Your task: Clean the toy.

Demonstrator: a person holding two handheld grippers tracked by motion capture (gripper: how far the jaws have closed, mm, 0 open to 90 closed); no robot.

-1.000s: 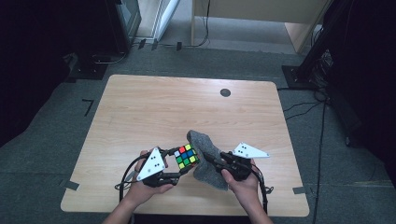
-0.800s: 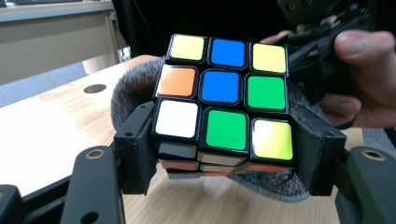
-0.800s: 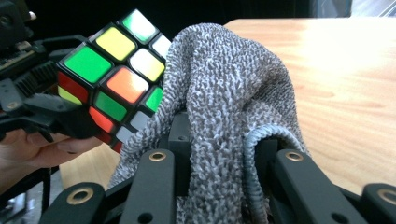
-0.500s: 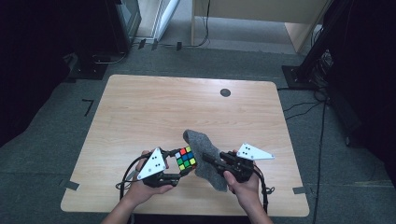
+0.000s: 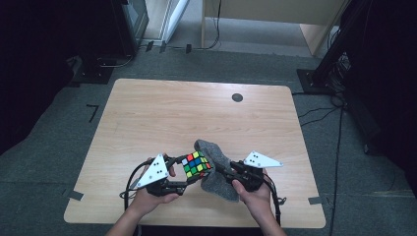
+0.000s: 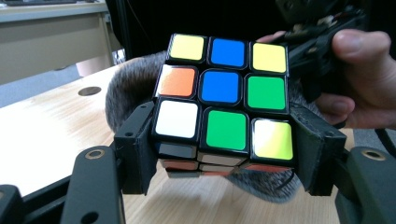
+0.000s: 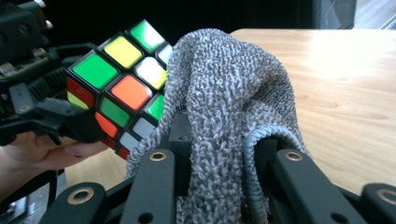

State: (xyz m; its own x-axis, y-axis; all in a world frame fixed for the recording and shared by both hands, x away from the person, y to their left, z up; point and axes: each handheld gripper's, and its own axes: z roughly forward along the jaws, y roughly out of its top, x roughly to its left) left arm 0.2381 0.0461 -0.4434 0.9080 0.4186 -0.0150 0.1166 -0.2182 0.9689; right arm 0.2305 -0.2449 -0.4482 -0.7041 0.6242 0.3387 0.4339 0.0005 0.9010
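A scrambled colour cube [image 5: 197,164] is held above the near part of the wooden table [image 5: 162,113], with my left gripper [image 5: 193,171] shut on it. In the left gripper view the cube [image 6: 224,102] sits between both jaws, its lower rows clamped by my left gripper [image 6: 224,156]. A grey knitted cloth [image 5: 220,172] hangs from my right gripper [image 5: 227,172], which is shut on it. In the right gripper view the cloth [image 7: 224,93] drapes over my right gripper [image 7: 219,144] and presses against the cube [image 7: 116,79]. The cloth [image 6: 126,88] lies behind the cube.
A small black round cap [image 5: 237,97] sits in the table top at the far right. Beyond the table stand a desk [image 5: 265,14], dark equipment stands [image 5: 339,54] and floor cables [image 5: 314,110]. The person's hand [image 6: 359,74] grips the right gripper close to the cube.
The cloth has shifted slightly left against the cube, and the cube has tipped a little. Both hands stay near the table's front edge.
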